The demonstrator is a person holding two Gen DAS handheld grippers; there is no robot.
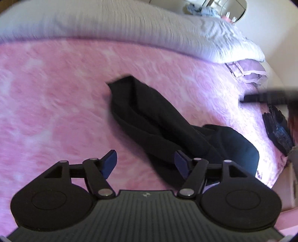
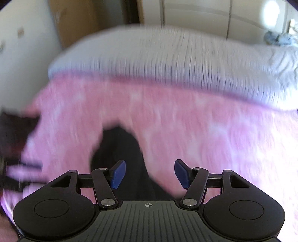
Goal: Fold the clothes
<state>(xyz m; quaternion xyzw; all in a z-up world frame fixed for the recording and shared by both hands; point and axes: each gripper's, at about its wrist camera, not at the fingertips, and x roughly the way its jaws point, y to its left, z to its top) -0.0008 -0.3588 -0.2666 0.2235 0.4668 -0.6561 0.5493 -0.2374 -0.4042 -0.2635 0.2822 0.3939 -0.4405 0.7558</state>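
Observation:
A black garment (image 1: 158,119) lies bunched lengthwise on a pink fluffy blanket (image 1: 55,104), running from the middle toward the lower right. My left gripper (image 1: 146,163) is open and empty just above its near end; the right fingertip (image 1: 181,163) overlaps the cloth. In the right wrist view, which is motion-blurred, the same black garment (image 2: 119,149) lies below and ahead. My right gripper (image 2: 150,174) is open and empty above it. The right gripper's dark fingers (image 1: 268,97) show at the right edge of the left wrist view.
A grey ribbed pillow or duvet (image 1: 130,28) lies along the far side of the bed, also in the right wrist view (image 2: 167,65). Folded lilac cloth (image 1: 249,72) and a dark item (image 1: 277,130) sit at the right. Wardrobe doors (image 2: 204,16) stand behind.

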